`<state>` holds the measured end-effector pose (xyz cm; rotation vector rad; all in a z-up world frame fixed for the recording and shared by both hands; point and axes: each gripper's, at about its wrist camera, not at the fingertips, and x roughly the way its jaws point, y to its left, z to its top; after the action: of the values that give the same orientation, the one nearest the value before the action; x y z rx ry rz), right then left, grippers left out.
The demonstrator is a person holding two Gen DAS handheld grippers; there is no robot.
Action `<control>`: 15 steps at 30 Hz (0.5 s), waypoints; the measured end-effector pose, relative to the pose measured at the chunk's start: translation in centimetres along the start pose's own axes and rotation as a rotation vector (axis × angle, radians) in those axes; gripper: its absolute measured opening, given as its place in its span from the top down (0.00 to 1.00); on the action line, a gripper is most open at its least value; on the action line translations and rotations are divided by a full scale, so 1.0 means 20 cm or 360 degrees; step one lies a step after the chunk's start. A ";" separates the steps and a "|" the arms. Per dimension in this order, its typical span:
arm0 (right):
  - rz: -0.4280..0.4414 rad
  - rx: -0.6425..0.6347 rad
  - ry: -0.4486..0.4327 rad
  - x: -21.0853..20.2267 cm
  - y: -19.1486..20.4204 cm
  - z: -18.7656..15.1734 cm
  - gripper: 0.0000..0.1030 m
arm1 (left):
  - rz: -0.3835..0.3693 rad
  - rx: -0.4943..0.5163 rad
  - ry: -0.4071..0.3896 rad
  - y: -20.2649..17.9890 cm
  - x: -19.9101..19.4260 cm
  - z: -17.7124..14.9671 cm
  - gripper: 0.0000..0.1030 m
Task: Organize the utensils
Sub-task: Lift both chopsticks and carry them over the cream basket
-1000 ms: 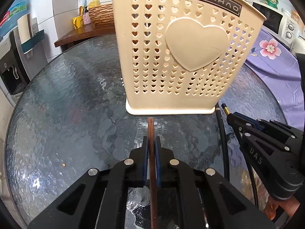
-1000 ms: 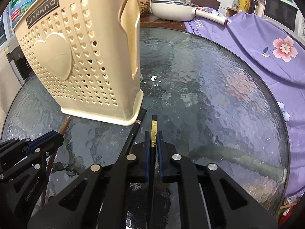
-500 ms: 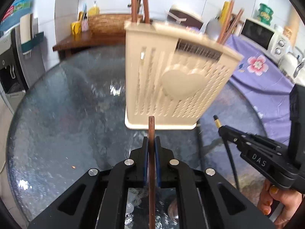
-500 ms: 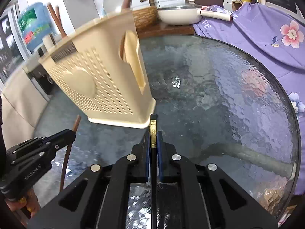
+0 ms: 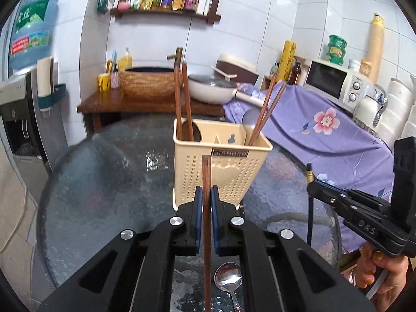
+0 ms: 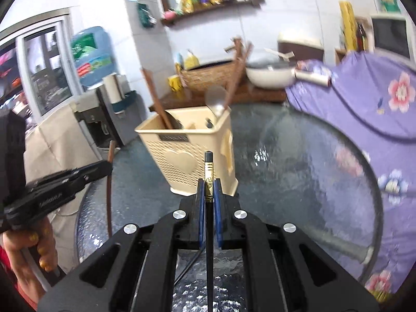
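A cream perforated utensil holder [image 5: 221,166] stands on the round glass table [image 5: 104,171]; it also shows in the right wrist view [image 6: 192,153]. Brown chopsticks [image 5: 182,98] and a spoon stand inside it. My left gripper [image 5: 206,195] is shut on a brown wooden chopstick [image 5: 206,182], held above the table in front of the holder. My right gripper [image 6: 208,189] is shut on a black chopstick with a gold band [image 6: 208,176], also raised near the holder. A metal spoon [image 5: 228,279] lies on the table below my left gripper.
A purple floral cloth [image 5: 325,130] covers the counter at right, with a microwave [image 5: 335,83] on it. A wooden side table [image 5: 145,104] with a basket and a white pan stands behind. A water dispenser [image 5: 20,119] is at left.
Both grippers have lifted up and back from the table with their chopsticks. The holder now looks smaller and farther, with its open top in view.
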<state>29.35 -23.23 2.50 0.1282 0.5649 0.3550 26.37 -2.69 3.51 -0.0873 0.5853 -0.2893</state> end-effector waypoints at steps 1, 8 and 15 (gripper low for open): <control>0.0012 -0.0021 -0.0022 -0.04 0.01 0.01 0.93 | -0.0003 0.0011 -0.0020 0.00 -0.03 0.01 0.93; 0.0074 -0.0059 -0.0081 -0.20 0.07 0.05 0.93 | -0.0052 0.0010 -0.0077 0.01 -0.16 0.05 0.94; 0.0065 -0.0107 -0.0094 -0.19 0.12 0.10 0.93 | -0.0047 0.0048 -0.0116 0.00 -0.21 0.09 0.94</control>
<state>26.76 -22.37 6.55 0.0853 0.4917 0.4085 24.04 -1.42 7.13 -0.0772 0.5073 -0.3222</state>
